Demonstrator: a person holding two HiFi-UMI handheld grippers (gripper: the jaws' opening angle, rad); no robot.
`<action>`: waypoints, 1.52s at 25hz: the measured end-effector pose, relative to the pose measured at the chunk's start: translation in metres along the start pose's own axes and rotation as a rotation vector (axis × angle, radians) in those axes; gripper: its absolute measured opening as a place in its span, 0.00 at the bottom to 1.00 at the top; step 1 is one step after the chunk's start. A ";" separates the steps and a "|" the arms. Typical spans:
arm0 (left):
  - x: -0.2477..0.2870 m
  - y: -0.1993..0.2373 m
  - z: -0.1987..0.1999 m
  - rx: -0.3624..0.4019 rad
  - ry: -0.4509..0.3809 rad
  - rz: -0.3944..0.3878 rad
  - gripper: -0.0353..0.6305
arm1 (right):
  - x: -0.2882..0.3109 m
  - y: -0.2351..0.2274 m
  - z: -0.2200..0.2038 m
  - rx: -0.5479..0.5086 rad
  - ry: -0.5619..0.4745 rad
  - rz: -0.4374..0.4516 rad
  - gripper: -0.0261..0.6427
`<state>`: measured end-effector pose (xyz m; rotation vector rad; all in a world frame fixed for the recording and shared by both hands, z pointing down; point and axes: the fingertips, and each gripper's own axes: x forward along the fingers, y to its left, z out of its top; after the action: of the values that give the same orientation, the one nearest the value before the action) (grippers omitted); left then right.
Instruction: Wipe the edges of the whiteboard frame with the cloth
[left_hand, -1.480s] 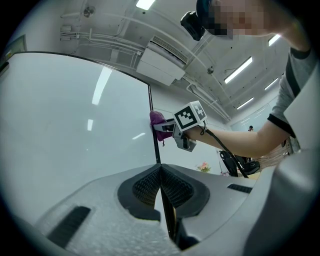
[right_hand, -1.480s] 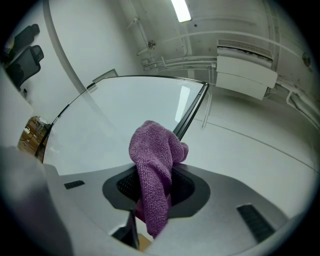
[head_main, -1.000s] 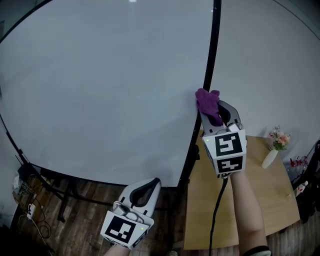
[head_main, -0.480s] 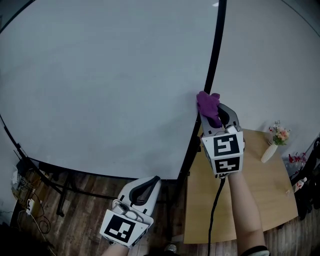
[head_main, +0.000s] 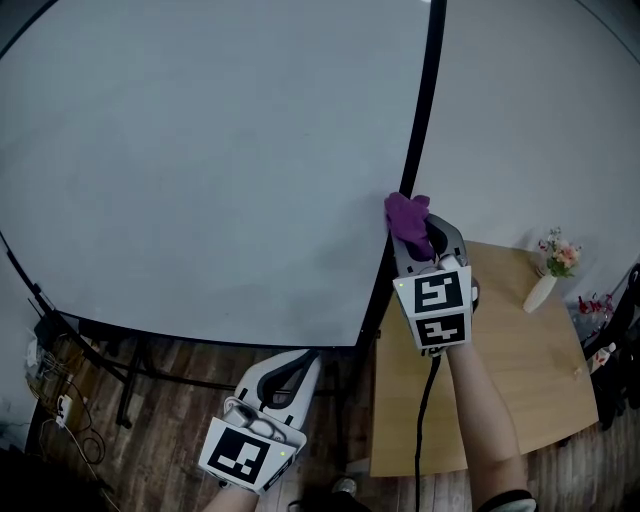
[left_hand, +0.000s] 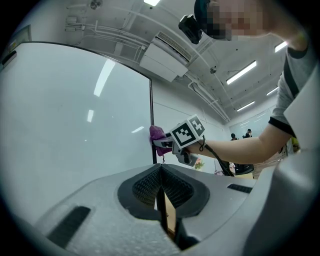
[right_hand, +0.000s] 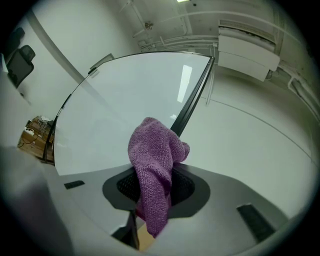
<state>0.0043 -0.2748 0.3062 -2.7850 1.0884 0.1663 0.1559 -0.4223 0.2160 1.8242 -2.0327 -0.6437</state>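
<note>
A large whiteboard (head_main: 200, 170) with a thin black frame fills the head view. Its right frame edge (head_main: 420, 110) runs down as a dark strip. My right gripper (head_main: 415, 235) is shut on a purple cloth (head_main: 407, 216), and the cloth presses against that right edge, low on the board. In the right gripper view the purple cloth (right_hand: 155, 170) hangs between the jaws in front of the black frame edge (right_hand: 192, 100). My left gripper (head_main: 290, 372) hangs below the board's bottom edge, shut with nothing in it. The left gripper view shows the cloth (left_hand: 156, 136) at the frame edge (left_hand: 151, 125).
A wooden table (head_main: 500, 380) stands right of the board, below my right arm, with a small white vase of flowers (head_main: 548, 275) on it. The board's stand legs (head_main: 130, 380) and loose cables (head_main: 55, 410) sit on the wooden floor at lower left.
My right gripper with the cloth has slid a little down and left along the right frame edge. The left gripper has barely moved.
</note>
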 end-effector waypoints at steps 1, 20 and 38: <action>-0.001 -0.001 -0.002 -0.001 0.001 -0.001 0.08 | 0.000 0.002 -0.003 0.004 0.006 0.001 0.21; -0.019 -0.002 -0.012 -0.017 0.039 0.013 0.08 | -0.004 0.036 -0.052 0.038 0.126 0.021 0.21; -0.017 0.002 -0.031 -0.039 0.067 0.015 0.08 | -0.006 0.068 -0.069 0.153 0.083 0.040 0.20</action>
<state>-0.0082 -0.2704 0.3389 -2.8371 1.1329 0.0977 0.1359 -0.4185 0.3105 1.8550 -2.1086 -0.4040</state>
